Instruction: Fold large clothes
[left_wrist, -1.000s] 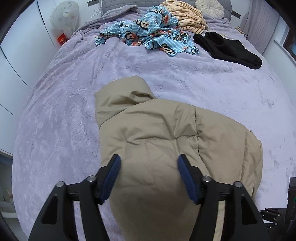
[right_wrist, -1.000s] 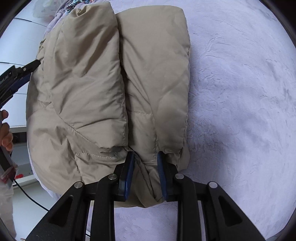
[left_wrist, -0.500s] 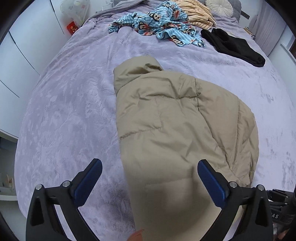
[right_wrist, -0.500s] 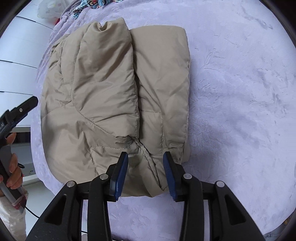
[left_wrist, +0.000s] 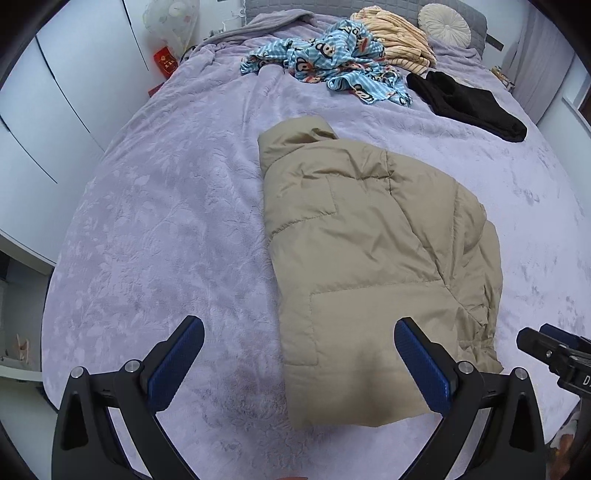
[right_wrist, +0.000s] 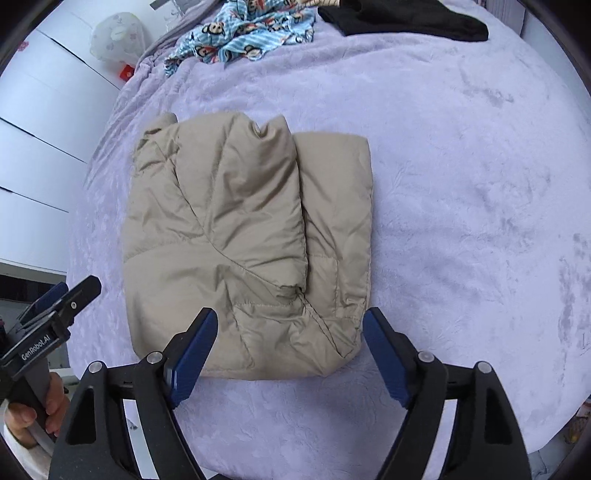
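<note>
A beige puffer jacket (left_wrist: 369, 258) lies folded on the lavender bed, its sleeves laid over the body; it also shows in the right wrist view (right_wrist: 251, 236). My left gripper (left_wrist: 299, 365) is open wide and empty, held above the jacket's near hem. My right gripper (right_wrist: 290, 354) is open and empty, held above the jacket's near edge. The right gripper's tip shows at the right edge of the left wrist view (left_wrist: 554, 350). The left gripper shows at the left of the right wrist view (right_wrist: 51, 314).
A blue cartoon-print garment (left_wrist: 332, 62), a striped orange garment (left_wrist: 395, 37) and a black garment (left_wrist: 465, 103) lie at the bed's far end. A round cushion (left_wrist: 447, 26) rests by the headboard. White wardrobe doors (left_wrist: 55, 92) stand on the left.
My right gripper let go of the jacket and opened. My left gripper opened wider. Both pulled back and up, so more of the bed shows.
</note>
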